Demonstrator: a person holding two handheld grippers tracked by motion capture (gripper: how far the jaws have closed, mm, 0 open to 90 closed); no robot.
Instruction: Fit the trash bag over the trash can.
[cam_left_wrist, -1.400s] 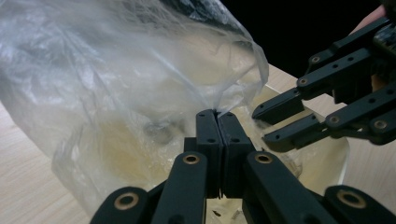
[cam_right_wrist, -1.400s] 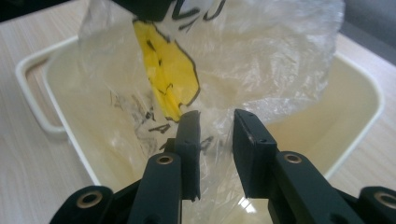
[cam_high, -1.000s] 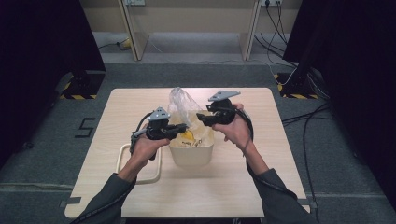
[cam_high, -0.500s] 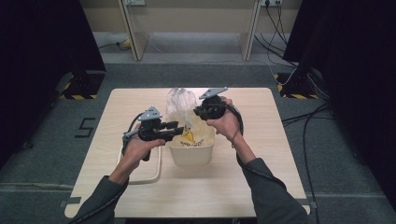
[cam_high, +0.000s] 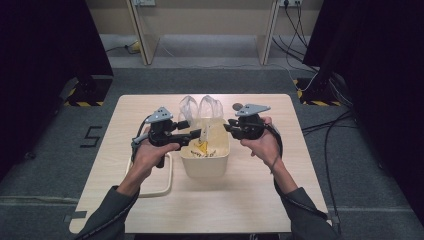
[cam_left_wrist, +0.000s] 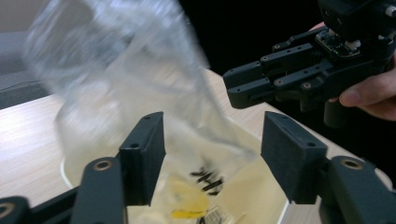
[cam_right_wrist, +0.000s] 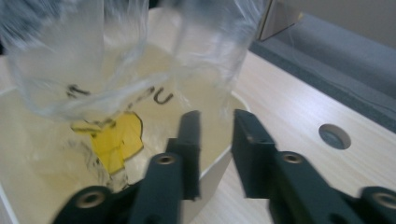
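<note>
Both hands have shifted since half a second ago: the left gripper (cam_high: 196, 133) now reaches in over the bin's left rim, and the right gripper (cam_high: 227, 126), which was up over the bin's back edge, sits out at its right rim, so the two face each other across the opening.

The wooden table (cam_high: 250, 200) carries everything, with a small round hole (cam_right_wrist: 334, 136) in its top near the right gripper. On it stands the cream plastic bin (cam_high: 205, 165), roughly at the table's middle. Just left of the bin lies a cream lid or tray (cam_high: 167, 180), partly under the left forearm.

A clear plastic bag (cam_high: 200, 107) lines the bin and stands up above its far rim in two puffed lobes (blurred in both gripper views). Down inside the bag lies something yellow with black markings (cam_right_wrist: 116, 142); what it is cannot be told.

The left gripper's jaws stand wide apart, with the bag film seen between them and nothing clamped. The right gripper's jaws stand narrowly apart, straddling the bin's rim; whether they touch it cannot be told.
</note>
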